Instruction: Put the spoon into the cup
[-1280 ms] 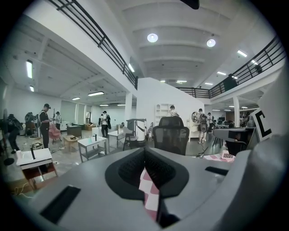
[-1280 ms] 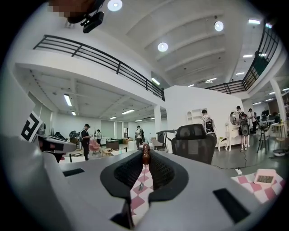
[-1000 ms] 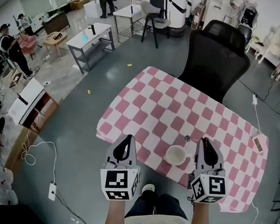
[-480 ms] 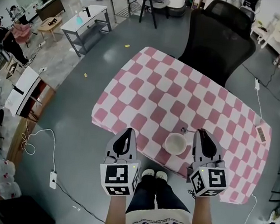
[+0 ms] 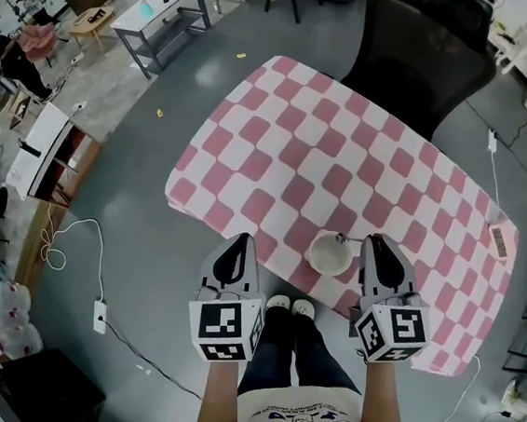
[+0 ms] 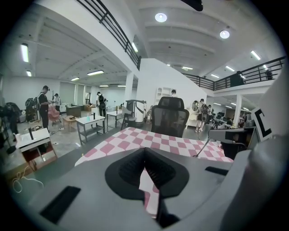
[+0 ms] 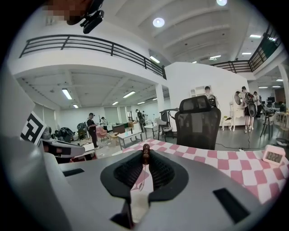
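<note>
Spoon [image 5: 348, 238] crosswise, bowl pointing left beside cup [image 5: 331, 256], handle pinched in right tool [image 5: 379, 240], left tool [image 5: 240, 240] closed, empty.

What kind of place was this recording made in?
Probably a large open lab or workshop hall, not a home: a mezzanine railing runs overhead, work tables stand on a bare grey floor, and a black office chair sits behind the checked table.

Big open lab/workshop hall: polished grey floor [image 5: 151, 212], mezzanine railing [image 7: 90, 43] across the upper left, metal work tables [image 5: 163, 12] top left, loose floor cables [image 5: 63, 250], people [image 6: 44, 106] standing at benches.
</note>
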